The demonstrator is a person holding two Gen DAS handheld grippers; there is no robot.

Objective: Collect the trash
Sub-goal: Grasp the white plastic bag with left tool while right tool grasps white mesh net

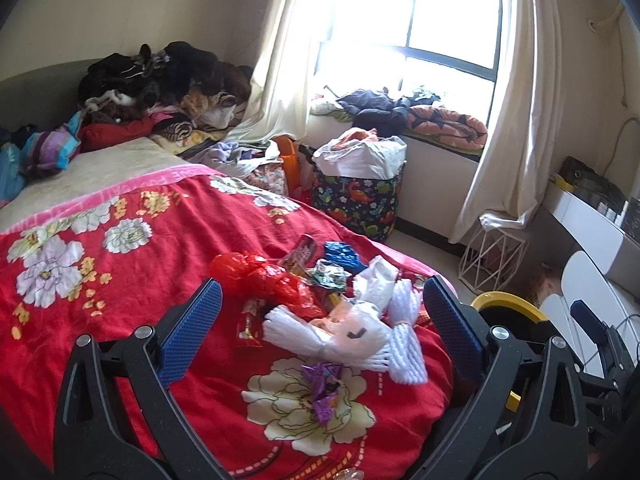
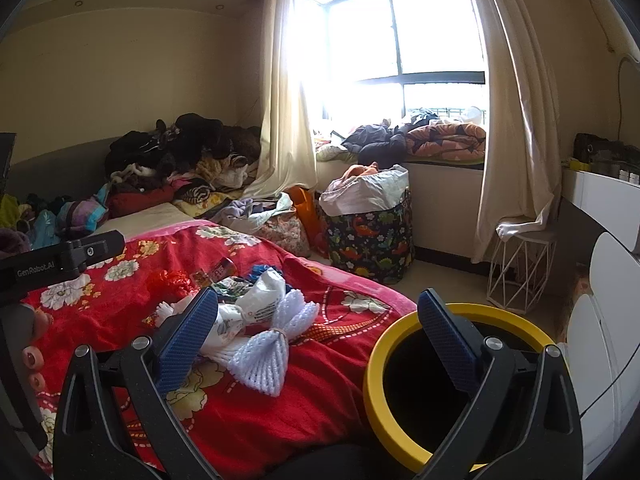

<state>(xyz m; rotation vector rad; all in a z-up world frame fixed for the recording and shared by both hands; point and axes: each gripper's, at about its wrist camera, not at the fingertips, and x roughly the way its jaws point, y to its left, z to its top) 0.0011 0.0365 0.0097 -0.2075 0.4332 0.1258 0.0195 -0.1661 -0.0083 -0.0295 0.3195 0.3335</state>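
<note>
I had the red floral blanket filling most of the left wrist view, with the trash pile spread across it near the foot of the bed. Beside the bed, at about four o'clock from that pile, stood the yellow-rimmed bin; what I could see of its inside was dark, and I could not tell whether anything lay in it. The right gripper hung with its right finger over the bin's mouth, its jaws spread wide and holding nothing. The left gripper was equally wide open and empty, and it was the nearer one: the pile sat straight ahead at twelve o'clock, between its fingers. The white foam netting lay closest, its long axis running from about eight to two o'clock. Behind it sat the red plastic bag, and nearest me the small purple wrapper.
</note>
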